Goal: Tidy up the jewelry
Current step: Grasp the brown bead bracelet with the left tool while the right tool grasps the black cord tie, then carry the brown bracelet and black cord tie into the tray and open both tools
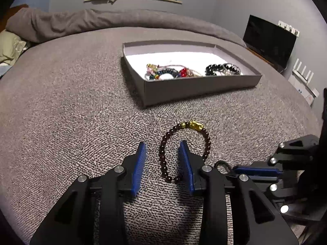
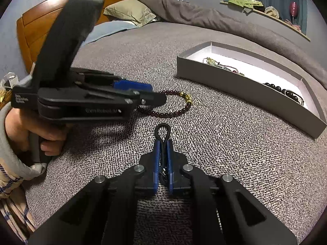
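Step in hand: pickup of dark red beaded bracelet (image 1: 185, 149) lying flat on grey bedspread (image 1: 71, 112), near side of jewelry box (image 1: 196, 85). Left claw (image 1: 164, 161) spread wide, straddling bracelet's left strand, gripping nothing. Right claw (image 2: 163, 157) pinched tight on black cord loop (image 2: 162, 131). Next, likely: close left claw on beads, lift, carry into box beside other bracelets (image 1: 163, 73).

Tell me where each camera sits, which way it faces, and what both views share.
Left wrist: sits on the left gripper, looking along its open fingers at the dark bead bracelet and grey box; the right gripper shows at its right edge.
Right wrist: sits on the right gripper, shut on a black cord loop; the left gripper and left hand show.
Shared: bracelet, box, cord loop, bedspread.
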Motion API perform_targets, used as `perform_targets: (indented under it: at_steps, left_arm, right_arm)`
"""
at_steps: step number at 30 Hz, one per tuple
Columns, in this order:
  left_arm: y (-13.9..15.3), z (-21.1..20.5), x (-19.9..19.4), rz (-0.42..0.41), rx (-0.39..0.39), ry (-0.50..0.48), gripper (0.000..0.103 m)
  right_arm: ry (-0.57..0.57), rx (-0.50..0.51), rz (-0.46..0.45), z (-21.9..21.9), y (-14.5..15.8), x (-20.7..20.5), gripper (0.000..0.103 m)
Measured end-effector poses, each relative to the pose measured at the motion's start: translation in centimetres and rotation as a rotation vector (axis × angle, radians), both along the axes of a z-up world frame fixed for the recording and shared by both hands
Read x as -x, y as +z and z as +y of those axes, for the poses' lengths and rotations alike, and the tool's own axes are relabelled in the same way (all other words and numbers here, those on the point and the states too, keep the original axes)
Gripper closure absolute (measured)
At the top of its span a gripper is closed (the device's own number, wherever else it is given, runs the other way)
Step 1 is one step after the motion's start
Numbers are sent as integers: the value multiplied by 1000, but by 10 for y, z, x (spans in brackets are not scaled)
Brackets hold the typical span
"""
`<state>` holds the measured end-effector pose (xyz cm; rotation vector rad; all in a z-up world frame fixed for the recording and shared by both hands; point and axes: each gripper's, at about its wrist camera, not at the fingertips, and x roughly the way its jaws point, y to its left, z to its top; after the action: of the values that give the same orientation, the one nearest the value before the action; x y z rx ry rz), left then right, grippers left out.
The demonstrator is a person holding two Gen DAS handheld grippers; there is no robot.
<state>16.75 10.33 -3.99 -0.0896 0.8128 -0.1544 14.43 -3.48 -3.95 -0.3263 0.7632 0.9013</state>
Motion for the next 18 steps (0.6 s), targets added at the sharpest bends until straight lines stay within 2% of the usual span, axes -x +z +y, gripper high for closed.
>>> perform_targets:
  at_steps: [1,3,4,6,9,12,18]
  left_arm:
    - [-1,-1,-1,3,-5,-2,67]
    - [-1,-3,-1,5,-11,-13,75]
    - [-1,-5,-1,4,-16,-22,86]
    - [0,-10,1,-3,-30,-38,96]
    - [4,-15,4,-24,-37,-50,97]
    - [11,-18,7,-57,3,-68,97]
    - [28,-28,13,-121,31,-88,97]
  right_arm:
    - [-2,-3,0,-1,1,0,96]
    - [-6,-11,0,-3,3,-1,96]
    - [-9,-15,0,-3,4,-2,96]
    - [-16,-25,0,-6,6,-4,96]
    - [-32,-44,-2,-11,11,-8,96]
    - [-56,-83,9,-22,19,-15,96]
    - [-109,-162,18,-48,38,-30,96]
